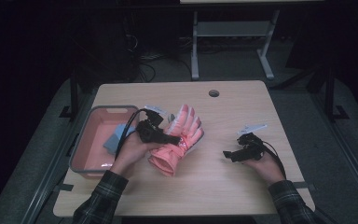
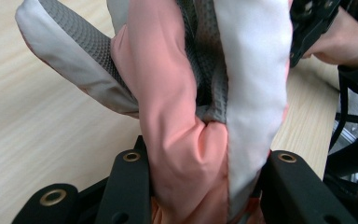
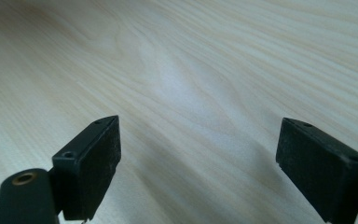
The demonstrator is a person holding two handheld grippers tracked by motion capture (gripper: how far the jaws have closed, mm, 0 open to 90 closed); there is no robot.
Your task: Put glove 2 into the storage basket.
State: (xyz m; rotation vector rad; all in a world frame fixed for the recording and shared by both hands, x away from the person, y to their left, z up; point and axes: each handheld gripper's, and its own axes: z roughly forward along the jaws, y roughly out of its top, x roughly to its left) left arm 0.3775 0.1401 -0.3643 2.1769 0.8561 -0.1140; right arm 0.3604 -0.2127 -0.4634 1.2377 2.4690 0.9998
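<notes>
A salmon-pink and white winter glove (image 1: 179, 137) with grey palm fabric lies near the middle of the wooden table (image 1: 223, 182), fingers pointing away from me. My left gripper (image 1: 175, 139) is shut on the glove, and in the left gripper view the pink and white fabric (image 2: 200, 140) is pinched between both black jaws. At the right side of the table my right gripper (image 1: 227, 155) hovers just above the wood, jaws wide apart with nothing between them (image 3: 198, 163).
A pink bin (image 1: 100, 137) with a grey rim sits at the table's left edge and holds a pale blue item (image 1: 114, 139). A round cable hole (image 1: 214, 93) lies near the far edge. A desk frame (image 1: 233, 42) stands beyond the table.
</notes>
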